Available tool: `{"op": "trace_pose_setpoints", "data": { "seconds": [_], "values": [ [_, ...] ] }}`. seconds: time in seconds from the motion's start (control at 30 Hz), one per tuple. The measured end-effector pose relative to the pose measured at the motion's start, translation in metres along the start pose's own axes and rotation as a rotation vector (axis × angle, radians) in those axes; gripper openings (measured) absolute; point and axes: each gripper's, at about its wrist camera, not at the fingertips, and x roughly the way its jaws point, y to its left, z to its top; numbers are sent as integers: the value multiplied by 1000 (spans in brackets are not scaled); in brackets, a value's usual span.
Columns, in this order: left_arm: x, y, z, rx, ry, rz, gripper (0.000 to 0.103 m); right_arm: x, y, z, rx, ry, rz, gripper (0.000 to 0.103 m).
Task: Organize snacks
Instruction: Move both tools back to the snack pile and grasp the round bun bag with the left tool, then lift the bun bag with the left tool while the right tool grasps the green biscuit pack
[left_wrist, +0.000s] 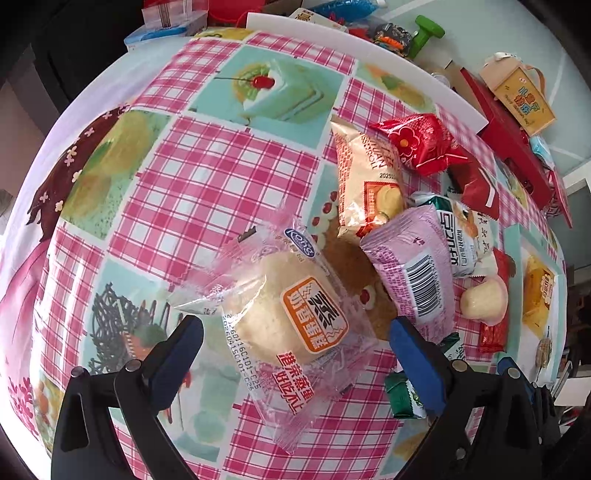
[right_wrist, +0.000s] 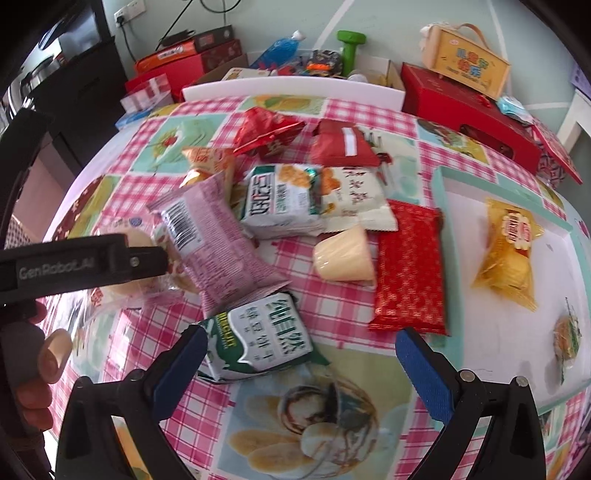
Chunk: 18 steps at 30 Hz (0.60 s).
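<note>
My left gripper (left_wrist: 295, 343) is open, its blue fingers on either side of a clear-wrapped steamed cake (left_wrist: 291, 314) lying on the checked tablecloth. A purple packet (left_wrist: 410, 269) lies just right of it. My right gripper (right_wrist: 299, 354) is open above a green-and-white biscuit packet (right_wrist: 258, 339), whose left part lies by the left finger. Beyond it lie the purple packet (right_wrist: 214, 243), a red packet (right_wrist: 410, 266) and a pale jelly cup (right_wrist: 343, 254). A white tray (right_wrist: 461, 206) at the right holds a yellow snack (right_wrist: 506, 251).
More snack packets are piled at the middle of the table (right_wrist: 280, 199). Red gift boxes (right_wrist: 465, 110), a yellow carry box (right_wrist: 465, 62) and a green dumbbell (right_wrist: 349, 48) stand behind the table. The left gripper's body (right_wrist: 74, 269) reaches in from the left.
</note>
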Motion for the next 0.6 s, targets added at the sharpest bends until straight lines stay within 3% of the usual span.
{"op": "trace_pose_setpoints", "data": {
  "seconds": [0.3, 0.4, 0.5, 0.6],
  "values": [
    [12, -4, -3, 2, -3, 17, 98, 15, 20, -7, -74, 30, -10, 103],
    [14, -10, -4, 15, -8, 22, 92, 17, 17, -7, -65, 28, -32, 103],
    [13, -16, -5, 31, -19, 30, 79, 17, 8, -6, -33, 29, -31, 103],
    [11, -15, -5, 30, -22, 12, 74, 16, 3, -4, -20, 27, -30, 97]
  ]
}}
